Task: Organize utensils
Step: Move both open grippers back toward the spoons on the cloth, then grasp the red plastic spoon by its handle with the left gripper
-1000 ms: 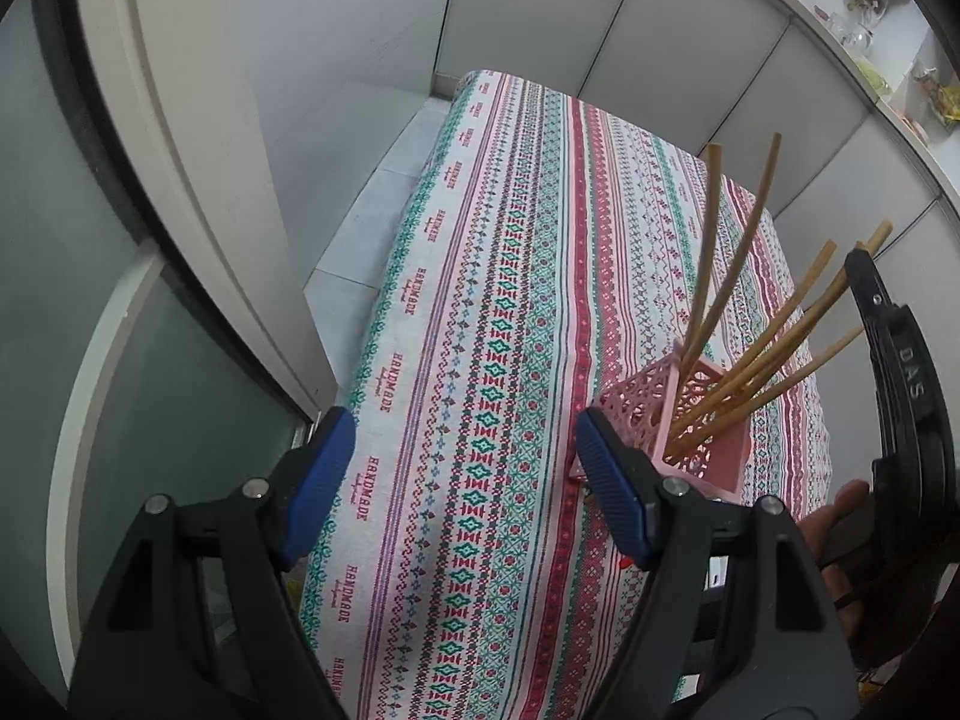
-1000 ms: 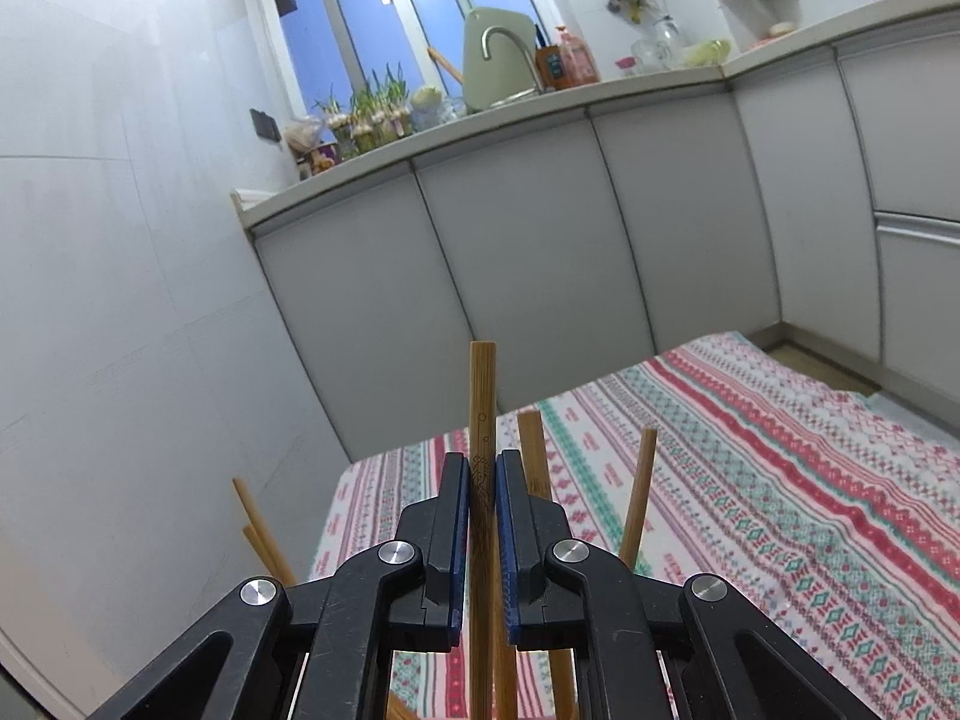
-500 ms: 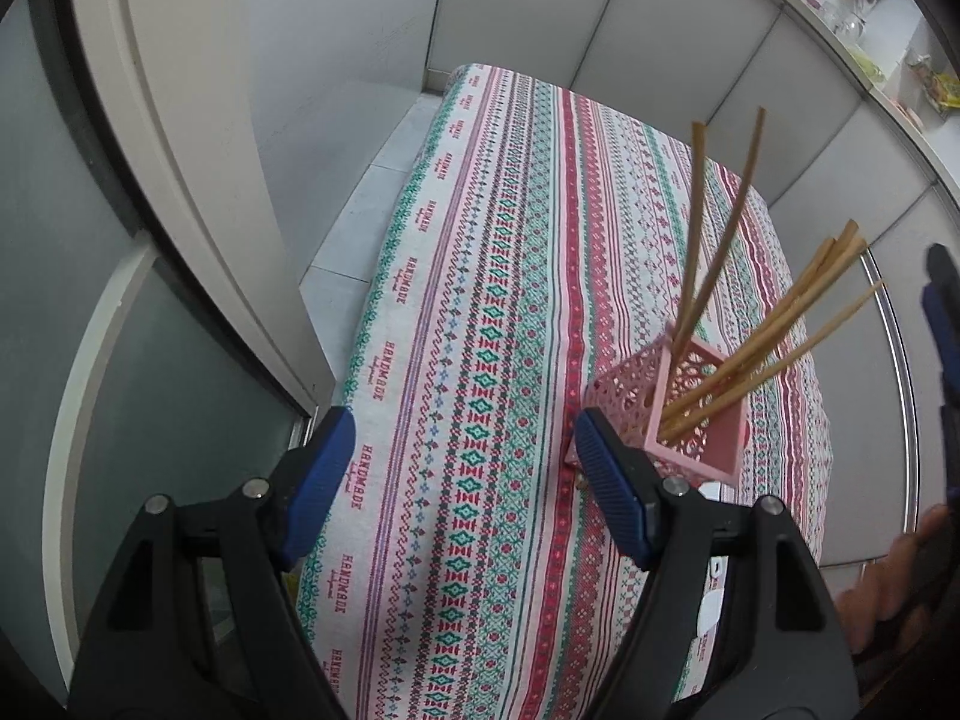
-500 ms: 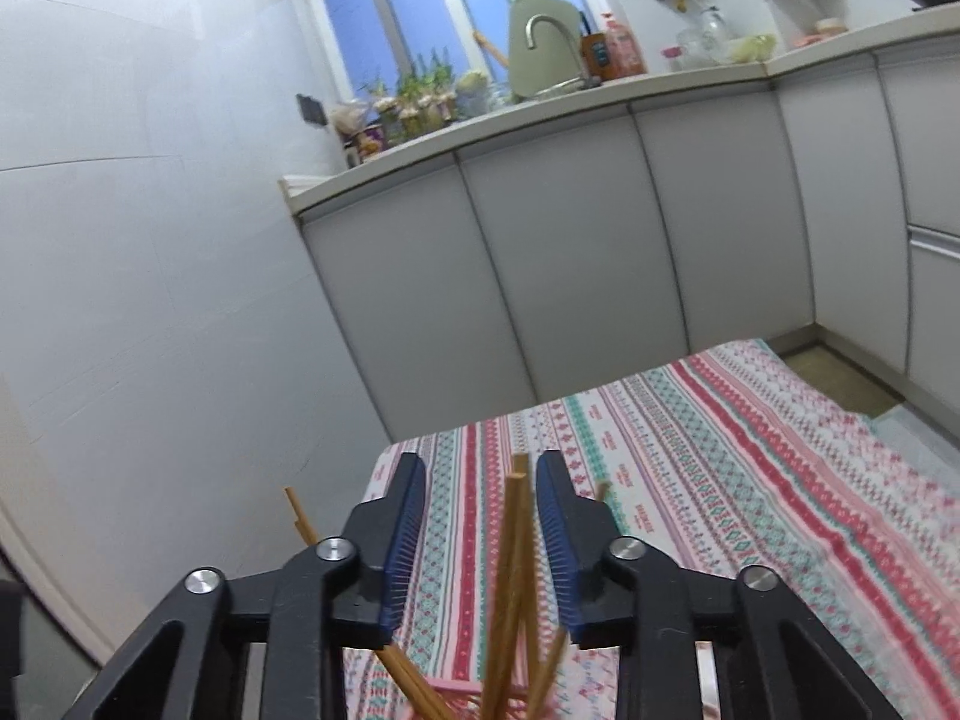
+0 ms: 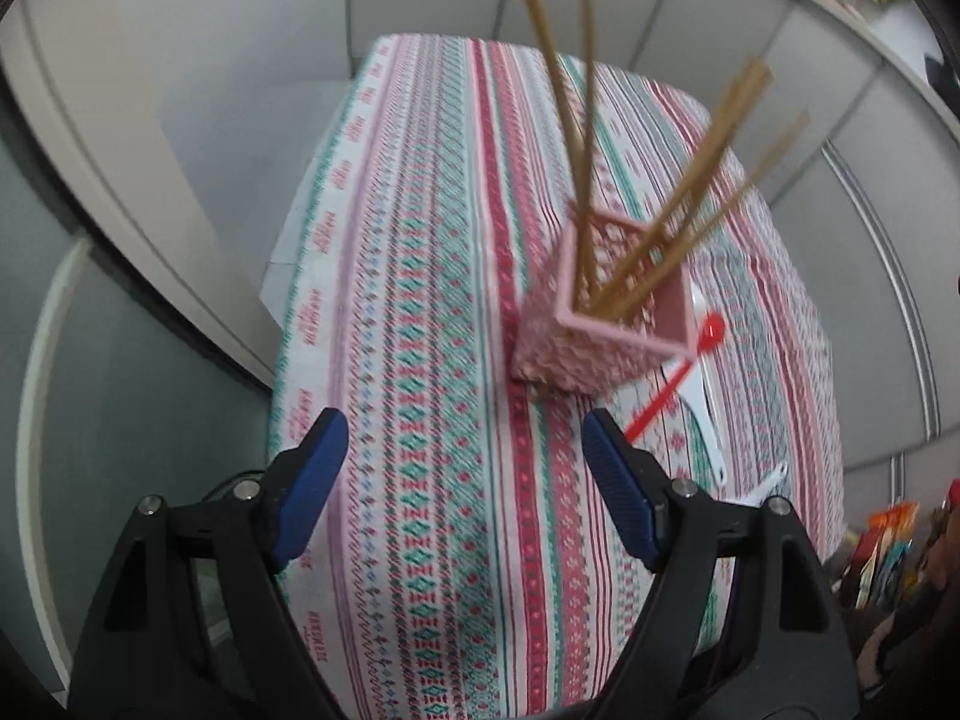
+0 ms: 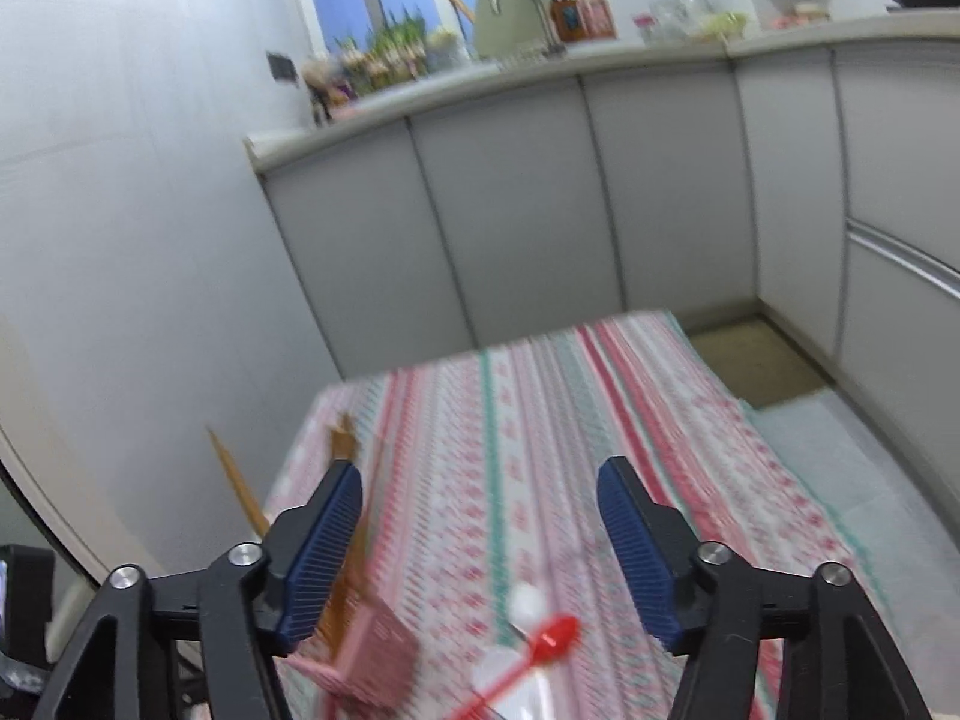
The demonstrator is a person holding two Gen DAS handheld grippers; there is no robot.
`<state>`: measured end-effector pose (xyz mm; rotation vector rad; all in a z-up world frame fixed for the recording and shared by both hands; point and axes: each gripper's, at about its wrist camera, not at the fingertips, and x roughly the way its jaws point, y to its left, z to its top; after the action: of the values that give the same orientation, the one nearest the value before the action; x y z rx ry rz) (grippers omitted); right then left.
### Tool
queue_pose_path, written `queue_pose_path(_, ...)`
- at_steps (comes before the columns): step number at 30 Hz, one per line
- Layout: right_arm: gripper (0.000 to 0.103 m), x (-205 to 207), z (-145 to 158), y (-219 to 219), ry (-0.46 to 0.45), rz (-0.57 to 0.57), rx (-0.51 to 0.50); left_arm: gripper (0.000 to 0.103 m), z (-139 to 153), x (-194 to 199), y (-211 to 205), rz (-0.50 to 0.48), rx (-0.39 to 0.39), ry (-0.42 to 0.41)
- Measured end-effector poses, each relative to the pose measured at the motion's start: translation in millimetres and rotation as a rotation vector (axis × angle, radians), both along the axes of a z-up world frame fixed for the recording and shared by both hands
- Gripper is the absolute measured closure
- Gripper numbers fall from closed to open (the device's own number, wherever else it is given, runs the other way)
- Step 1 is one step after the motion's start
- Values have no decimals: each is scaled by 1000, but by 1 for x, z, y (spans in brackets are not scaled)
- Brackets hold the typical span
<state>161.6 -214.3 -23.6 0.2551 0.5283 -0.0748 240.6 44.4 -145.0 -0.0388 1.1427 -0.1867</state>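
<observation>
**A:** ok so nearest the lens, the left gripper [image 5: 462,480] sits at the bottom of its frame, jaws spread wide, nothing in them. It's hovering over the striped cloth [image 5: 432,312]. The right gripper [image 6: 480,540] is splayed and empty too.

**B:** and the utensils?

**A:** Just past the left gripper's right finger, mid-frame, the pink holder [image 5: 600,324] stands on the cloth with the chopsticks [image 5: 672,192] fanned out of it. Beside its right corner a red spoon [image 5: 678,372] lies across a white spoon [image 5: 705,384], and there's another white piece [image 5: 771,480] lower right. In the right wrist view the red spoon [image 6: 543,645] is bottom centre, between the fingers.

**B:** so spoons next, I guess?

**A:** That's my read. The red one's on top, so I'd take it first, pinching the thin handle crosswise, low to the cloth, and clear of the white one. Then lift high, because those leaning chopsticks could easily get knocked. Cabinets [image 6: 540,228] at the back don't matter.
</observation>
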Motion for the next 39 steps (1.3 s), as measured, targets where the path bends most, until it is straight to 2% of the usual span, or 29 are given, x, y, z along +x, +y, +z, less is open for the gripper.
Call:
queue_pose_path(3, 25, 2, -15, -14, 105, -11, 6, 23, -9, -5, -14, -42, 23, 26)
queue_pose_path(9, 23, 9, -60, -40, 353, -3, 39, 23, -24, -14, -43, -119, 73, 63)
queue_pose_path(14, 23, 10, -91, -57, 500, -5, 50, 23, -32, -22, -71, -214, 108, 60)
queue_pose_path(23, 23, 6, -115, -87, 612, -11, 56, 23, -38, -36, -129, -440, 186, -30)
queue_pose_path(26, 23, 6, -121, -95, 644, 4, 76, 27, -35, -37, -150, -508, 194, -91)
queue_pose_path(29, 23, 6, -121, -103, 656, -5, 92, 37, -32, -30, -178, -562, 227, -127)
queue_pose_path(32, 23, 5, -119, -113, 654, -36, 94, 45, -40, -16, -206, -605, 268, -112)
queue_pose_path(36, 23, 2, -117, -130, 652, -50, 128, 58, -61, 9, -235, -598, 377, -50)
queue_pose_path(39, 23, 0, -116, -140, 647, -62, 145, 60, -72, 31, -245, -563, 388, -17)
